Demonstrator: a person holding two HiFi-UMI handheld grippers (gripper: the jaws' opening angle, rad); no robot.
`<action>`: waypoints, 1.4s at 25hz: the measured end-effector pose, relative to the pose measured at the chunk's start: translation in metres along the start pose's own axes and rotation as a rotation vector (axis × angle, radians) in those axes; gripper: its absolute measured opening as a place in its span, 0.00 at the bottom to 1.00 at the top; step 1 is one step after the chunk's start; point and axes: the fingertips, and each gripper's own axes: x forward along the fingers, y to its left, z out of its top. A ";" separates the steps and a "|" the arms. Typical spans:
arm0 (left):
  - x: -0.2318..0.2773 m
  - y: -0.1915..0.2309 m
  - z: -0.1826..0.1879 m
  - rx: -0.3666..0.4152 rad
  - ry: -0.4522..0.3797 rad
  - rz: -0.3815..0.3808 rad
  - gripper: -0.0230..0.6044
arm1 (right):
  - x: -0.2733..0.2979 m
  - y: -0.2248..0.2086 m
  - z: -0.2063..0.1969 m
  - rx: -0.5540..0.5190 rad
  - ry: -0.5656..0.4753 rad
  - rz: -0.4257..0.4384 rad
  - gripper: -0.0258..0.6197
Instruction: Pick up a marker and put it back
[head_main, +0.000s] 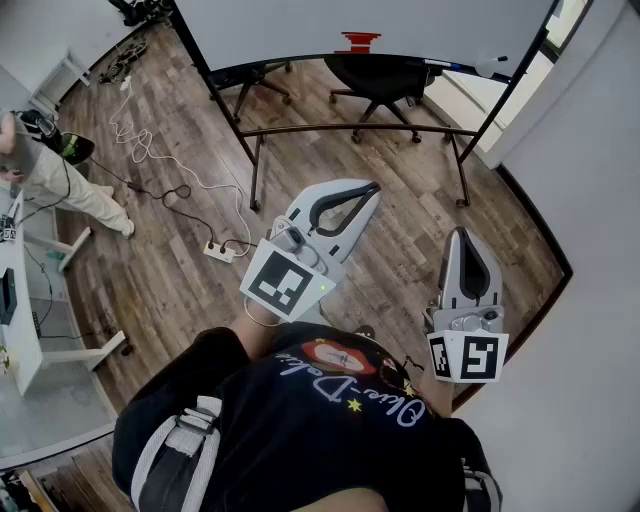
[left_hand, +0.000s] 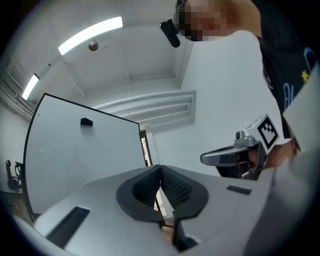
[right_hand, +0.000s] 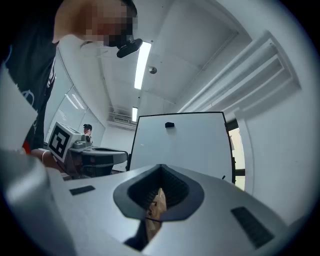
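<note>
Grippers first: my left gripper (head_main: 372, 187) has its jaws pinched together at the tips with nothing between them, and my right gripper (head_main: 467, 235) is closed and empty too. I hold both out over the wooden floor (head_main: 200, 150), the left one angled toward the right. Ahead stands the whiteboard (head_main: 300, 20) on its black stand (head_main: 355, 130). A thin dark stick that looks like the marker (head_main: 437, 63) lies along the whiteboard's bottom edge near its right end, well apart from both grippers.

Wooden floor (head_main: 400, 245) bears a power strip (head_main: 220, 251), white cable (head_main: 150, 152), whiteboard stand (head_main: 355, 130), office chair (head_main: 375, 85).
</note>
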 end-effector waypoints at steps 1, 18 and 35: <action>0.001 -0.001 0.000 0.001 0.003 0.003 0.04 | -0.001 -0.002 0.000 -0.002 0.000 0.002 0.04; 0.000 -0.037 -0.006 0.054 0.059 0.087 0.04 | -0.030 -0.028 -0.011 0.120 -0.071 0.098 0.04; 0.029 -0.074 0.002 0.050 0.036 0.039 0.04 | -0.064 -0.066 -0.003 0.097 -0.088 0.066 0.04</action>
